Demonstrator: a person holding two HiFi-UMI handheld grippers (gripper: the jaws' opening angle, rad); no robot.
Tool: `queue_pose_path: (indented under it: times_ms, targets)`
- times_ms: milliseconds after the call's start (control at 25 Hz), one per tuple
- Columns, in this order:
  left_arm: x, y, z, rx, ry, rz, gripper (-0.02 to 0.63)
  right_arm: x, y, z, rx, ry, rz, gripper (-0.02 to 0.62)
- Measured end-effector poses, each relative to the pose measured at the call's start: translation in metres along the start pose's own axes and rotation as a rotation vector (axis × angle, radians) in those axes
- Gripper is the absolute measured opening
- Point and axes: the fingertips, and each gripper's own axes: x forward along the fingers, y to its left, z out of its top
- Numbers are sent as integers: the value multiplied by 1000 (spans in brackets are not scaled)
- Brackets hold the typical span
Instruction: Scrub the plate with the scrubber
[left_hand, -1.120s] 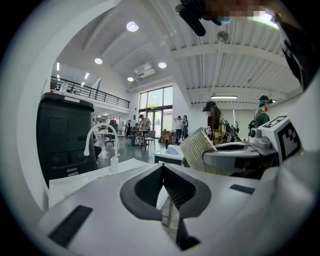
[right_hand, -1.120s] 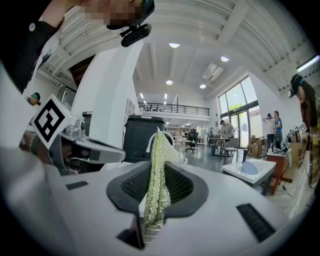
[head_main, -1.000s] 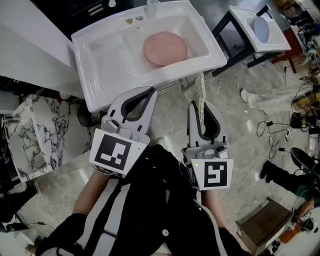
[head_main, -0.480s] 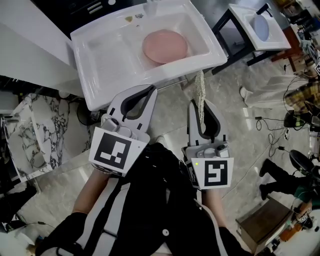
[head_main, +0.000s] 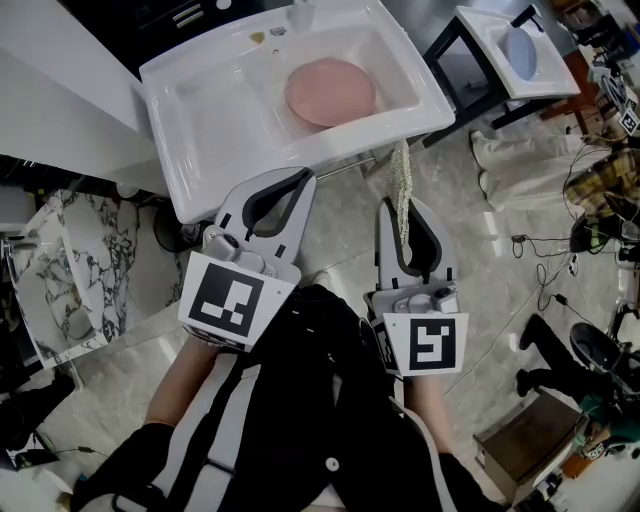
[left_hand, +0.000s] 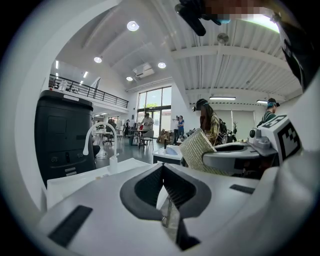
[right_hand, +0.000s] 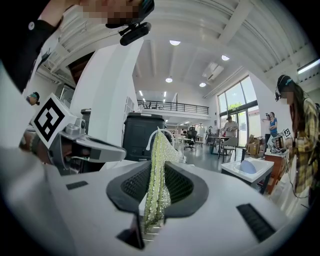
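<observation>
A pink plate (head_main: 331, 92) lies in the basin of the white sink (head_main: 190, 160) at the top of the head view. My right gripper (head_main: 398, 205) is shut on a pale green mesh scrubber (head_main: 402, 185), which stands up out of the jaws (right_hand: 159, 165). It hangs just below the sink's front rim, short of the plate. My left gripper (head_main: 305, 178) is shut with nothing in it, its tips at the sink's front edge. In the left gripper view the scrubber (left_hand: 197, 150) shows to the right.
A second white sink (head_main: 520, 55) on a dark stand sits at the top right. A marble slab (head_main: 70, 270) leans at the left. Cables and a person's legs (head_main: 520, 165) lie on the floor to the right. A faucet (right_hand: 150, 140) rises behind the scrubber.
Both grippers hold still. The view has shifted slightly, and a person on the floor at the right has moved.
</observation>
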Motion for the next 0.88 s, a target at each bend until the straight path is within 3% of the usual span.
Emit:
queue_pose_path:
  times_ms: [880]
  targets:
    - [-3, 18, 1, 30, -27, -101, 2, 7, 16, 7, -15, -19, -112, 77]
